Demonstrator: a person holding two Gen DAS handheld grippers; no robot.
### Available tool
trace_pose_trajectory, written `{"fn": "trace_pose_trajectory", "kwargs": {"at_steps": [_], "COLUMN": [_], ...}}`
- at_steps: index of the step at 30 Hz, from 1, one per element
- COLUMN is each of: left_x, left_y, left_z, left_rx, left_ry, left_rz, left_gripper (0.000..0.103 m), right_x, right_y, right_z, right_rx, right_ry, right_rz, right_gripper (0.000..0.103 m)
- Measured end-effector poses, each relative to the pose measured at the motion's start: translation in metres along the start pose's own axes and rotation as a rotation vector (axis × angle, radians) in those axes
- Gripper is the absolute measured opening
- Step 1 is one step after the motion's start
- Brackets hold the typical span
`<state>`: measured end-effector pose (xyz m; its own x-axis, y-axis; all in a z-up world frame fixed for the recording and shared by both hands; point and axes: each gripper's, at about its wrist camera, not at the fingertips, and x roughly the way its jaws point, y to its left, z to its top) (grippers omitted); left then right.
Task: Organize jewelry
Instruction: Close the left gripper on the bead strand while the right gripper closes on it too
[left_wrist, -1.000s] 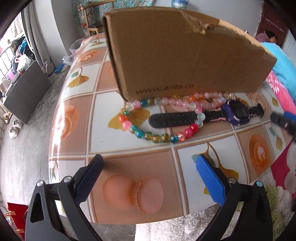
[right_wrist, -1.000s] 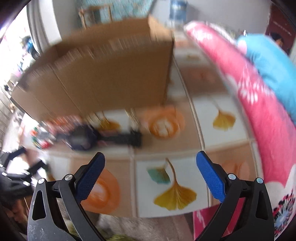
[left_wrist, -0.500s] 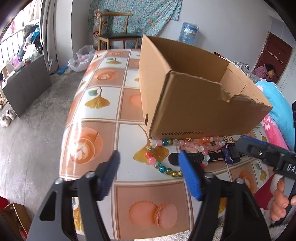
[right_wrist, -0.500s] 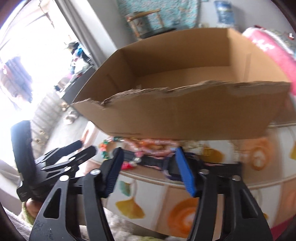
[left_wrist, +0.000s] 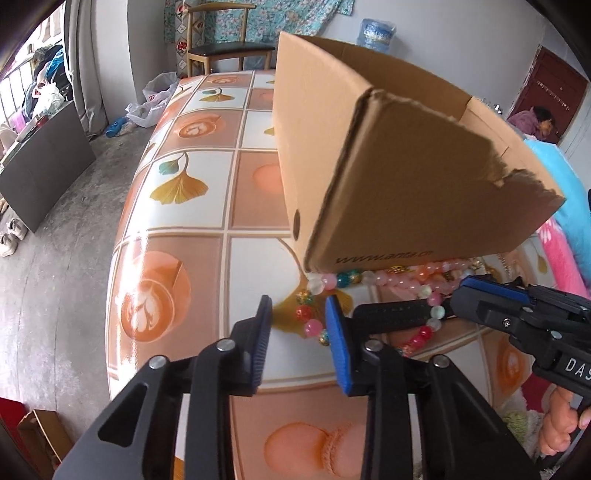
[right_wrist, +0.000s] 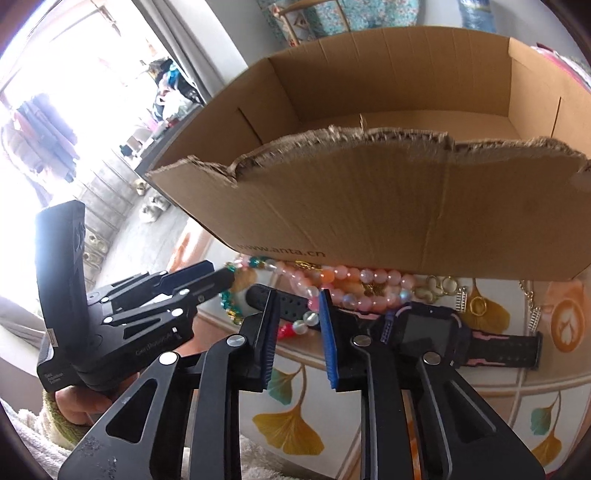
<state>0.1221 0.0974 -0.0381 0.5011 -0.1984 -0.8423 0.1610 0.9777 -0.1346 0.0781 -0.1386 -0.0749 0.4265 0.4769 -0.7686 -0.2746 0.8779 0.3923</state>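
Lying before one cardboard box (right_wrist: 406, 206): one beaded necklace (right_wrist: 354, 286), one watch (right_wrist: 428, 328). Both left gripper (left_wrist: 297, 332) and right gripper (right_wrist: 295, 325) have been closing, pads gripping nothing.

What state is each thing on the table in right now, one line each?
Cardboard box: open-topped, upright, torn rim.
Bead necklace: loose on table beside box.
Watch: flat, strap outstretched.
Left gripper: narrowed, holding nothing.
Right gripper: narrowed, holding nothing.
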Motion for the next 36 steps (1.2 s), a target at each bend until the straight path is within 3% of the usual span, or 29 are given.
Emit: {"fn": "trace_pose_trajectory", "kwargs": {"at_steps": [5, 11, 20, 29, 36], "left_x": [0.001, 0.000, -0.015, -0.015, -0.014], "left_y": [-0.006, -0.012, -0.015, -0.013, -0.013], "left_z": [0.000, -0.003, -0.008, -0.019, -0.021], "left_rx": [0.034, 0.060, 0.058, 0.045, 0.041], "left_ry": [-0.005, -0.008, -0.021, 0.038, 0.039], "left_rz": [0.039, 0.063, 0.063, 0.064, 0.066], "left_gripper": [0.024, 0.010, 0.009, 0.009, 0.010], "right_x": [0.012, 0.012, 0.006, 0.007, 0.017], "right_y": [0.005, 0.014, 0.017, 0.027, 0.040], "right_z": [0.000, -0.001, -0.003, -0.013, -0.008], "right_rx": [0.001, -0.016, -0.039, -0.062, -0.098], "right_ry": [0.043, 0.055, 0.040, 0.102, 0.105], "right_rz": [-0.009, -0.021, -0.019, -0.014, -0.037], "right_gripper": [0.014, 0.008, 0.007, 0.009, 0.013]}}
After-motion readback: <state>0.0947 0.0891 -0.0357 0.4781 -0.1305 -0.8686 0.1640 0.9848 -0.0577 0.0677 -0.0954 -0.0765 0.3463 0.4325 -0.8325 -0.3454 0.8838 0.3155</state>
